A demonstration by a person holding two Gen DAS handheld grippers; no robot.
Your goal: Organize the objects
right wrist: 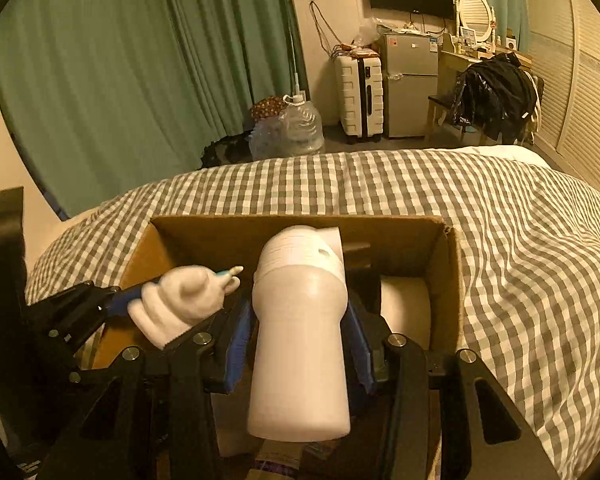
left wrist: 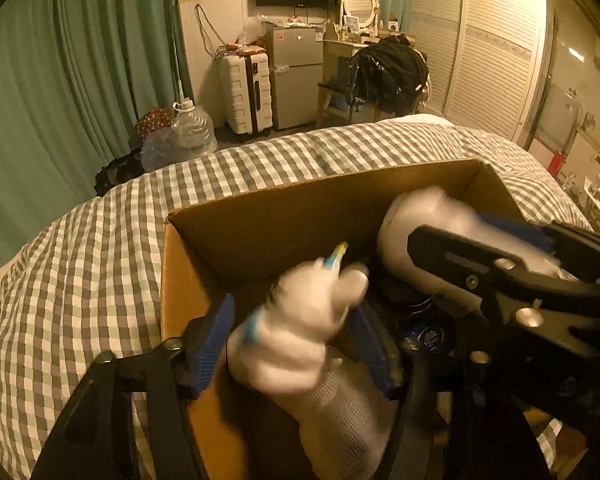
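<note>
An open cardboard box [left wrist: 260, 216] sits on the checked bedspread; it also shows in the right wrist view [right wrist: 220, 232]. My left gripper [left wrist: 296, 340] is shut on a white swirl-shaped figurine [left wrist: 300, 332] with a light blue tip, held over the box's left part; the figurine shows in the right wrist view too [right wrist: 180, 300]. My right gripper [right wrist: 298, 332] is shut on a white plastic bottle [right wrist: 300, 340] with a wide cap, held over the box's middle. The bottle shows blurred in the left wrist view [left wrist: 424, 216]. A round blue-lidded item [left wrist: 428, 338] lies inside the box.
The grey-and-white checked bed [right wrist: 500, 220] surrounds the box. Another pale rounded object [right wrist: 404, 308] lies in the box's right part. Beyond the bed are green curtains [right wrist: 120, 80], a water jug [right wrist: 300, 124], a white suitcase [right wrist: 360, 92], a small fridge [right wrist: 410, 84] and a chair with dark clothes [right wrist: 496, 96].
</note>
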